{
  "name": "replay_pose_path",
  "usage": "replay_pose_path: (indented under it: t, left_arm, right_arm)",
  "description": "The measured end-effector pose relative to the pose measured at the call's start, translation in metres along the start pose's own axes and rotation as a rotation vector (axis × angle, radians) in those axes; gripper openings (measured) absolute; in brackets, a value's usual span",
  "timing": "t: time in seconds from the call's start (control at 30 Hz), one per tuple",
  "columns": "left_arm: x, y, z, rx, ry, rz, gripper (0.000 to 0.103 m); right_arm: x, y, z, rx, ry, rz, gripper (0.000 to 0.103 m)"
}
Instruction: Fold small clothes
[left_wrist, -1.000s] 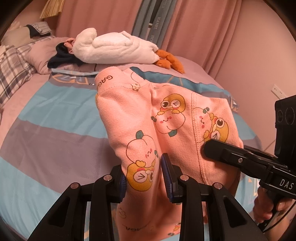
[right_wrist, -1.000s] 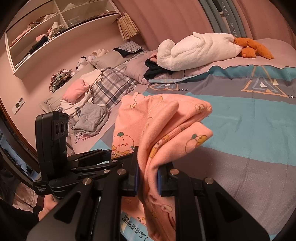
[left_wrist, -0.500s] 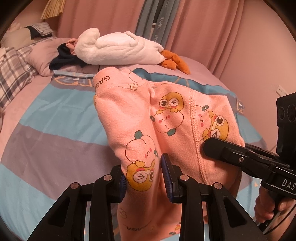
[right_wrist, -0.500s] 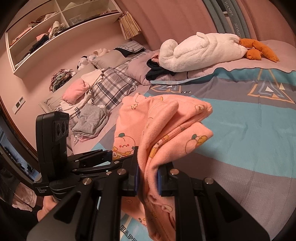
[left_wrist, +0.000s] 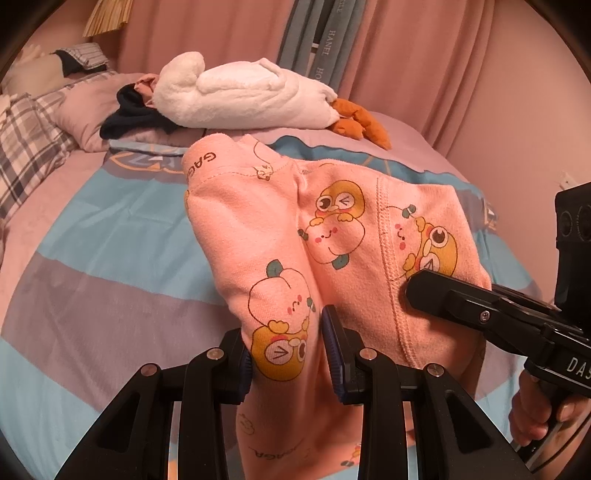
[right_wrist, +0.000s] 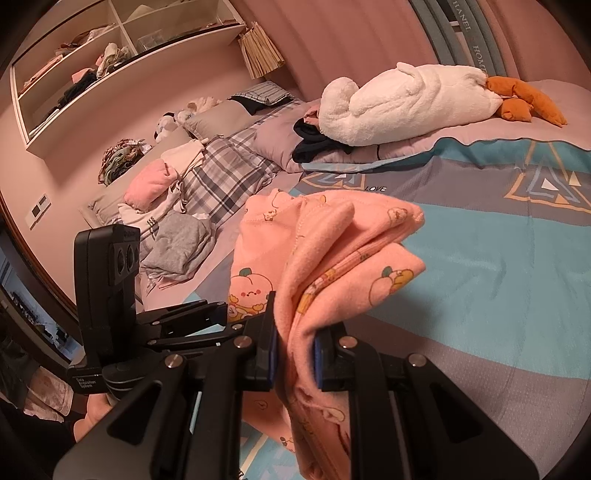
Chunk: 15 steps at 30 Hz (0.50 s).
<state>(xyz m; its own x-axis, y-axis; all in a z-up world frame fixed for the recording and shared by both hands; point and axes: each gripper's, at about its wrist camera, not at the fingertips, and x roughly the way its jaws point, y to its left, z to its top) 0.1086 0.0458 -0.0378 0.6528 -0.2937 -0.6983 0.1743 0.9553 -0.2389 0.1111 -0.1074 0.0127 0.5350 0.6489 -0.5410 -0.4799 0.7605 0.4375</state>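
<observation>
A small pink garment, printed with cartoon peaches and yellow birds, hangs in the air above the striped bed cover, gathered into loose folds and held up by both tools. The left hand-held gripper has its blue pads pressed onto a thick fold of the garment near its lower edge. The right hand-held gripper is nearly closed, pinching a bunched edge of the same cloth, the rest of which drapes forward and down past its jaws. At the far edge of the bed a white plush goose lies beside a dark piece of clothing. A pile of clothes lies along the bed's left edge.
</observation>
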Motion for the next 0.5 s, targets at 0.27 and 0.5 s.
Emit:
replay_pose_path:
  t: [0.27, 0.5]
  left_arm:
    - [0.01, 0.003, 0.006, 0.004, 0.008, 0.003, 0.032]
    - [0.019, 0.006, 0.013, 0.006, 0.012, 0.003, 0.032]
  right_arm:
    - [0.014, -0.01, 0.008, 0.007, 0.008, 0.001, 0.015]
    - [0.023, -0.017, 0.015, 0.005, 0.01, -0.005, 0.015]
